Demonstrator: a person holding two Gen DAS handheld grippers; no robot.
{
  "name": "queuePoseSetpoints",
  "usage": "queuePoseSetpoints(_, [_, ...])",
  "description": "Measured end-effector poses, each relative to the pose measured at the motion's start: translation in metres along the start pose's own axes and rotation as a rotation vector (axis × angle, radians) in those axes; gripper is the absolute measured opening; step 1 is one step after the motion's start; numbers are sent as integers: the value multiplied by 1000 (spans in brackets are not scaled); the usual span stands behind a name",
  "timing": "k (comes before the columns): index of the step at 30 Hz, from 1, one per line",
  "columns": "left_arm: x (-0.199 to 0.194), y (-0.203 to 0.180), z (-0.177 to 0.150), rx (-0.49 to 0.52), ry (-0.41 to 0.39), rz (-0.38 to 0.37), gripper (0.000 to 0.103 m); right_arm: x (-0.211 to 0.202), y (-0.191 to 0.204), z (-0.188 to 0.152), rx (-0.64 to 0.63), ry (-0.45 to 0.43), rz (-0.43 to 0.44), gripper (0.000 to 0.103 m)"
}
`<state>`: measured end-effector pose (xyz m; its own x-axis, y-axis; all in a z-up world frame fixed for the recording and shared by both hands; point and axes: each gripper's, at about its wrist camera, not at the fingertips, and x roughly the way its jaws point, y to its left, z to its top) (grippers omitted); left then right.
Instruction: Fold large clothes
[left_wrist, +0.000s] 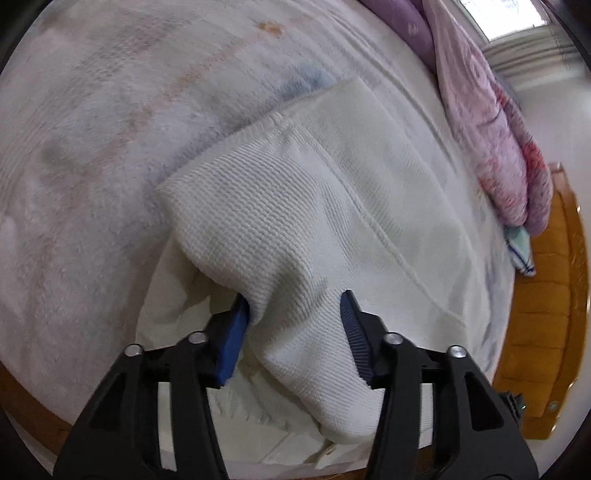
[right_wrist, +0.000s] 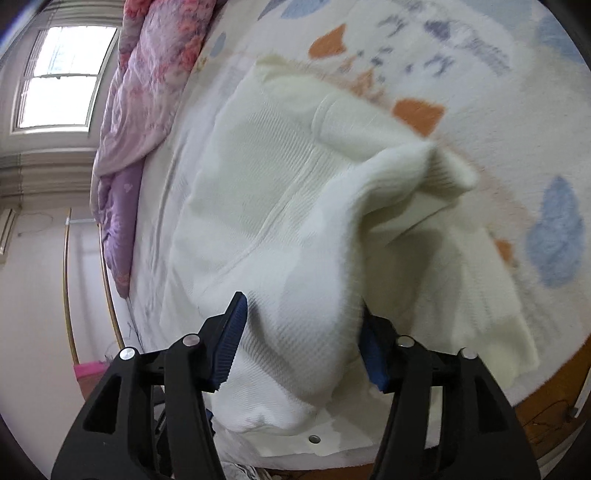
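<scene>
A large white knit garment (left_wrist: 295, 206) lies on the bed, one thick fold of it bunched up toward the camera. In the left wrist view that fold runs between the blue pads of my left gripper (left_wrist: 295, 317); the jaws stand apart and the cloth hangs loose between them. The right wrist view shows the same garment (right_wrist: 266, 177) spread out, with a raised fold and a ribbed cuff (right_wrist: 447, 173) sticking up. My right gripper (right_wrist: 301, 325) is open around this fold, with a shadowed gap at the left pad (right_wrist: 232, 332); cloth partly hides the right pad.
The bed cover (right_wrist: 480, 74) is pale plush with orange and blue patches. A pink and purple quilt (right_wrist: 140, 110) is heaped along the far side. The wooden bed frame (left_wrist: 546, 295) edges the mattress. A window (right_wrist: 59, 77) lies beyond the quilt.
</scene>
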<state>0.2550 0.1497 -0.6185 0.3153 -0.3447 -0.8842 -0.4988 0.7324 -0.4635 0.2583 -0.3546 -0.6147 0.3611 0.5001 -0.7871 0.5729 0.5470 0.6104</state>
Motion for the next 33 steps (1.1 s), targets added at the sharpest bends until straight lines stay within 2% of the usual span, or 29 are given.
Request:
queuePoseSetpoints(1, [6,-2,-1,16,23,18,9,7,4,2,-28,23,-34,9])
queuePoseSetpoints(2, [6,-4,-1,28,23,29,8,8,6,2,-44,30,-51,4])
queuePoseSetpoints(5, [-8,-10,-4,87,-8,27,7,-4,19,-2,-125,29,-81,3])
queuePoseSetpoints(8, [-34,-10,-9,94,-23,-6,7,-25,23,-9,-154,48,-79,3])
queuePoseSetpoints(13, [-62,-6,-34,149,7,6,7,-54,14,-25,-157,76,-92,3])
queuePoseSetpoints(15, [-60,0,-47,164,42,28,7,-49,9,-28,-151,90,-112,3])
queuePoseSetpoints(20, [-30,21,-70,115,104,68,7,-19,-34,-33,-121,144,-243,3])
queuePoseSetpoints(22, [-18,28,-74,96,120,79,7,-5,-45,-31,-82,175,-230,4])
queuePoseSetpoints(23, [-15,29,-74,88,119,71,8,-2,-47,-30,-66,185,-211,9])
queuePoseSetpoints(24, [-13,29,-74,86,117,61,12,-3,-46,-27,-55,177,-208,10])
queuePoseSetpoints(26, [-14,31,-72,61,112,42,32,-8,-40,-28,-36,173,-188,20])
queuePoseSetpoints(27, [-16,33,-71,38,110,28,57,-11,-38,-30,-10,174,-158,24])
queuePoseSetpoints(28, [-19,35,-71,11,100,29,73,-14,-38,-31,9,173,-138,44])
queuePoseSetpoints(29, [-21,37,-71,-8,83,29,73,-16,-38,-35,27,168,-120,60])
queuePoseSetpoints(33, [-21,50,-70,-96,85,5,73,-18,-47,-43,78,162,-111,60])
